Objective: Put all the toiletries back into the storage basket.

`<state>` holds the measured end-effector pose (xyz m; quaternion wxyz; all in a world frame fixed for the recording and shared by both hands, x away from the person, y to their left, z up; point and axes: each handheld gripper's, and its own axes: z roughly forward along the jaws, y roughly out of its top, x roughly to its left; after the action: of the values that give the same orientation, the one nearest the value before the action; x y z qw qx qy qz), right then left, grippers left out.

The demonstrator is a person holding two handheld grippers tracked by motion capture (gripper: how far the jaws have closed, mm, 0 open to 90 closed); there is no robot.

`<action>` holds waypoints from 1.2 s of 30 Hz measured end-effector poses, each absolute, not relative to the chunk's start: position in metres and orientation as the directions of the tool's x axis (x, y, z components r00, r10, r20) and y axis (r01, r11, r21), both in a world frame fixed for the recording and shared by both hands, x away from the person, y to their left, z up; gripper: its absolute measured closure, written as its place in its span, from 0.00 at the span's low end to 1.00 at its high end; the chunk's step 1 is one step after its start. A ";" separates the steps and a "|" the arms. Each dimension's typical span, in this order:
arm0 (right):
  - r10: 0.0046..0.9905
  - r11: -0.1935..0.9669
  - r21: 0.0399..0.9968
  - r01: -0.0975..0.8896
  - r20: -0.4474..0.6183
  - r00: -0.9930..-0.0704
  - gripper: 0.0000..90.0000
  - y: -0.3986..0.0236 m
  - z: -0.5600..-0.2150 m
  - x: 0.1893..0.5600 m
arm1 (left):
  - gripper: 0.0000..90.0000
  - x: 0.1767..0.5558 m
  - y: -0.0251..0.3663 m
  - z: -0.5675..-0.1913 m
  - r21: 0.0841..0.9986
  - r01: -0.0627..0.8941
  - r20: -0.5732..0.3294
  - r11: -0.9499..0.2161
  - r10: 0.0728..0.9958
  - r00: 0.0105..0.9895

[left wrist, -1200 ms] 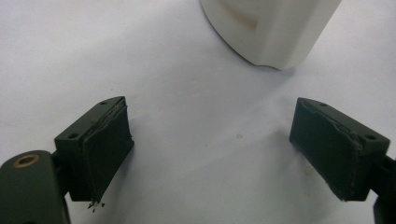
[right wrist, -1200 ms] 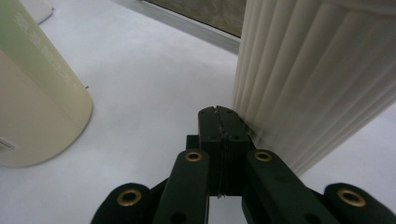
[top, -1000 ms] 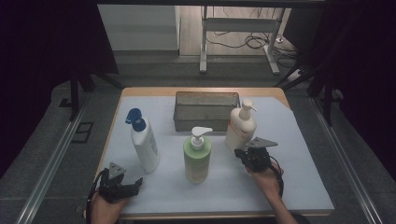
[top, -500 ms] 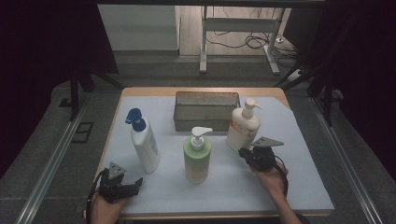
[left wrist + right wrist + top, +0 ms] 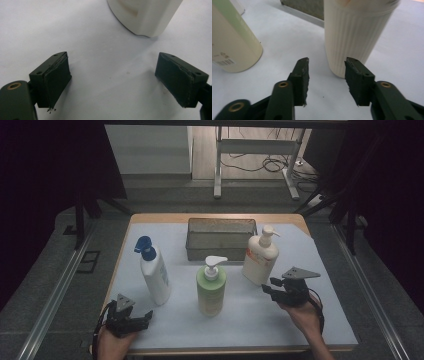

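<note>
No wording can be read on anything here. The green bottle (image 5: 232,45) carries a barcode with tiny print beside it, too small to make out. The cream bottle (image 5: 260,257) bears a blurred orange-red label.

Table (image 5: 150,219), white sheet (image 5: 300,250), three bottles (image 5: 211,287), basket (image 5: 220,239)

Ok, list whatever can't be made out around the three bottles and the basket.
- Basket contents: high view, the mesh walls and dim light hide the inside.
- Cream bottle top and pump: right gripper view, cut off by the upper edge, blurred.
- Green bottle label text: right gripper view, too small; the left edge cuts it.
- White bottle: left gripper view, just its base, the rest above the edge.
- Cream bottle's label: high view, too small.
</note>
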<state>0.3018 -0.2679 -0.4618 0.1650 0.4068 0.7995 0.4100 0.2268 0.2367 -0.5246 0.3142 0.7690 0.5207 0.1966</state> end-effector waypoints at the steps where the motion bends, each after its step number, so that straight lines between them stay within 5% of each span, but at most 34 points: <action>1: 0.786 0.328 0.786 0.524 0.080 -0.613 0.54 -0.270 -0.460 0.303 | 0.14 0.227 0.237 -0.524 0.687 0.678 -0.023 -0.263 0.924 0.382; 17: 0.807 0.295 0.809 0.508 0.074 -0.586 0.34 -0.282 -0.431 0.320 | 0.14 0.227 0.237 -0.525 0.687 0.678 -0.024 -0.262 0.924 0.382; 36: 0.793 0.332 0.817 0.471 0.030 -0.609 0.30 -0.260 -0.414 0.353 | 0.14 0.227 0.237 -0.525 0.687 0.678 -0.025 -0.262 0.924 0.382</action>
<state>0.3533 -0.2604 -0.4142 0.1917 0.3984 0.7931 0.4188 0.2270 0.2369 -0.5245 0.3139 0.7697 0.5202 0.1960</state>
